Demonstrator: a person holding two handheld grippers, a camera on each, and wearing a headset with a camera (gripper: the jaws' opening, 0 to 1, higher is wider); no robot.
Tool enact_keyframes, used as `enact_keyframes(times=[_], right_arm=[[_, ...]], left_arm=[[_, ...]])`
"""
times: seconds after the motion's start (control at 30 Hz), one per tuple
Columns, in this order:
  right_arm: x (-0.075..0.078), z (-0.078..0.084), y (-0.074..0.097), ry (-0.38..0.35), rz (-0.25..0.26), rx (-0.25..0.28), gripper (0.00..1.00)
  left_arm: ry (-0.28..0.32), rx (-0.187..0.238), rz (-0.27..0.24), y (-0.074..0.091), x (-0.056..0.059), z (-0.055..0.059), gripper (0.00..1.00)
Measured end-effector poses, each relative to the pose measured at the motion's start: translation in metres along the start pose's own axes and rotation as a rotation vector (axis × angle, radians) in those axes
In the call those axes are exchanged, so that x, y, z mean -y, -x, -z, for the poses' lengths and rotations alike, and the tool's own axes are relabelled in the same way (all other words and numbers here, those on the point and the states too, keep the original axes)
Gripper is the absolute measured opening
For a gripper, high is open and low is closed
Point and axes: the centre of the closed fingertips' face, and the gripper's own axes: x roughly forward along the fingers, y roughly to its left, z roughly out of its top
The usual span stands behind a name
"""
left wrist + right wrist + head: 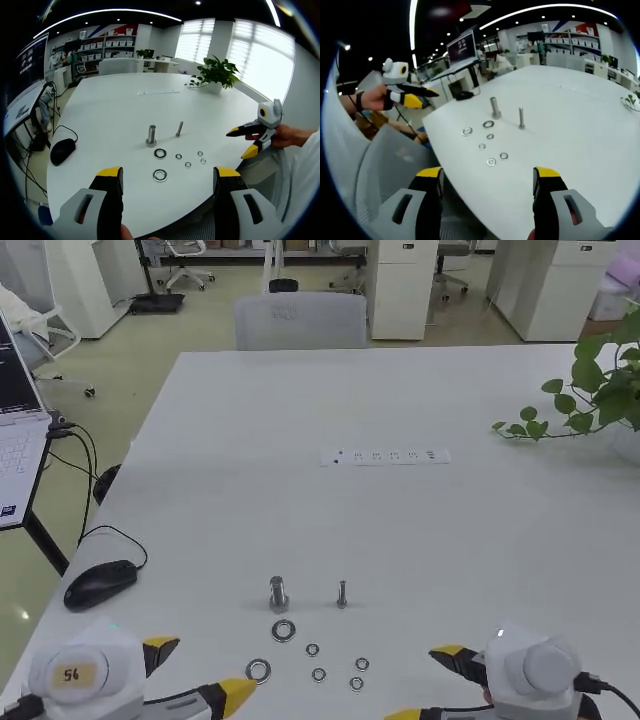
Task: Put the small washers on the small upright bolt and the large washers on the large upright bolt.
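Nothing is being carried yet by the large upright bolt (278,593) or the small upright bolt (342,594), as two large washers (283,630) and four small washers (312,650) are being left loose on the bench (400,540) just before them, while the left tongs (200,670) and right tongs (425,685) are being held open and empty.

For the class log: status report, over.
Open, empty: left tool, right tool. Loose: large washers, small washers, before large bolt, small bolt; none threaded. Nothing blocking.
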Motion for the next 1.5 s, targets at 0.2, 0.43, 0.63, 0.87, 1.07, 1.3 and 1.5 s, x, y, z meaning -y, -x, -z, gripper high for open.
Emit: enact_keyframes(times=[0.2,0.43,0.63,0.87,1.07,1.3,1.5], right_arm=[[0.001,0.000,0.000,-0.002,0.002,0.001,0.75],[0.000,0.002,0.000,0.003,-0.002,-0.004,0.75],[0.000,0.002,-0.001,0.007,-0.004,-0.011,0.74],[0.007,0.003,-0.005,0.029,-0.006,-0.063,0.67],[0.012,-0.001,-0.014,0.088,-0.019,-0.118,0.63],[0.023,0.001,-0.033,0.209,-0.031,-0.249,0.52],[0.031,-0.001,-0.053,0.331,-0.058,-0.336,0.45]], left_arm=[[0.001,-0.001,-0.001,0.000,-0.001,0.001,0.73],[0.004,0.002,-0.004,0.001,-0.001,0.001,0.74],[0.006,0.002,-0.007,0.002,0.000,0.002,0.73],[0.029,0.016,-0.015,0.003,0.000,0.003,0.73],[0.041,0.032,-0.020,0.000,0.004,0.001,0.73],[0.059,0.050,-0.029,0.000,0.003,0.000,0.73],[0.070,0.056,-0.038,0.004,0.001,0.003,0.72]])
